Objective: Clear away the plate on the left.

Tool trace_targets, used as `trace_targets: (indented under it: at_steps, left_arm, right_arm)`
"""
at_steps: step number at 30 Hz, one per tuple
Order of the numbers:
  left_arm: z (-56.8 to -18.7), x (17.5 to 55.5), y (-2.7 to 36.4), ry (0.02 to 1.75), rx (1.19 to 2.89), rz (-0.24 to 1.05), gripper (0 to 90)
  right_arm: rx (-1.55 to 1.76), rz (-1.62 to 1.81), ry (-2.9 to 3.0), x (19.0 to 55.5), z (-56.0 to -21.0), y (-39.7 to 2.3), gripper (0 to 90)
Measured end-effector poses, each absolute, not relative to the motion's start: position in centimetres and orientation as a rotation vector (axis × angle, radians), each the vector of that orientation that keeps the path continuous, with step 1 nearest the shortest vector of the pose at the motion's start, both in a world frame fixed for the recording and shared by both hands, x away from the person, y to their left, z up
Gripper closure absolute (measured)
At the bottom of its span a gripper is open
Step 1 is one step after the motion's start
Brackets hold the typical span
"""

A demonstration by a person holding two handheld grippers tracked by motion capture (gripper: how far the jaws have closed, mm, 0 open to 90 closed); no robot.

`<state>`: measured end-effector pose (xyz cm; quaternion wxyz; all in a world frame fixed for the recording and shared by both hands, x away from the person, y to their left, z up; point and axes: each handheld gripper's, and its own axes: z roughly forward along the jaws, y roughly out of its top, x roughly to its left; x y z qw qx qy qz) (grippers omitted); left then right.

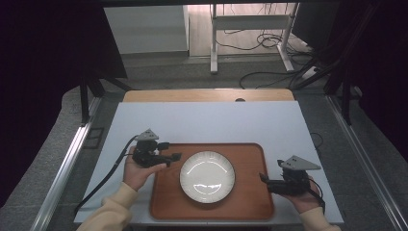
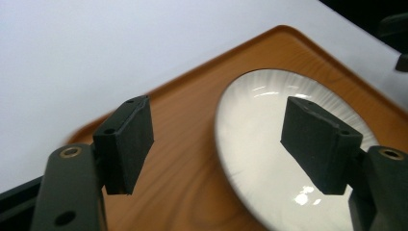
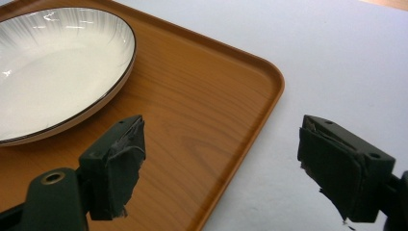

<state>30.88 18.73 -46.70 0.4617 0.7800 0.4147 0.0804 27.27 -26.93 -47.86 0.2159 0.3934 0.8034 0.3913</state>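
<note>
A white ribbed plate [image 1: 207, 176] lies in the middle of a brown wooden tray [image 1: 250, 154] near the table's front edge. My left gripper [image 1: 173, 158] hovers over the tray's left rim, pointing right toward the plate. In the left gripper view its jaws [image 2: 219, 120] stand wide open above the plate [image 2: 269, 144] and tray [image 2: 187, 120], holding nothing. My right gripper [image 1: 263, 179] sits at the tray's right edge, pointing left. The right gripper view shows it [image 3: 223, 130] open and empty, straddling the tray's rim [image 3: 269, 91], with the plate [image 3: 53, 62] beyond to the left.
The tray rests on a white board [image 1: 202, 120] that covers the table, with a strip of bare wood [image 1: 207, 95] at the far edge. The left gripper's cable [image 1: 103, 178] trails off the front left. Desk legs and floor cables [image 1: 269, 43] lie beyond the table.
</note>
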Motion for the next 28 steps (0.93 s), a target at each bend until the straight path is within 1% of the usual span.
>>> trace_targets:
  at_steps: [4,7,11,13,17,28]
  left_arm:
    - [-46.2,28.6,21.6,1.024,1.906,0.281,26.9]
    - [-46.2,27.8,22.7,1.034,1.9,0.3,26.7]
    - [-46.7,25.4,25.4,1.104,1.886,0.345,26.6]
    - [-47.0,24.7,26.1,1.116,1.881,0.342,26.7]
    - [-47.0,24.0,26.3,1.115,1.901,0.372,26.7]
    - [-47.4,24.7,25.9,1.11,1.922,0.351,25.9]
  right_arm:
    - [1.069,1.091,2.234,27.2,-47.8,-26.8,16.9]
    - [1.058,1.087,2.24,27.2,-47.9,-26.7,16.9]
    - [1.054,1.087,2.239,27.3,-47.8,-26.6,16.9]
    - [1.05,1.086,2.238,27.3,-47.8,-26.6,16.9]
    - [1.045,1.08,2.236,27.4,-47.8,-26.5,16.9]
    - [1.04,1.079,2.238,27.7,-48.0,-26.6,16.8]
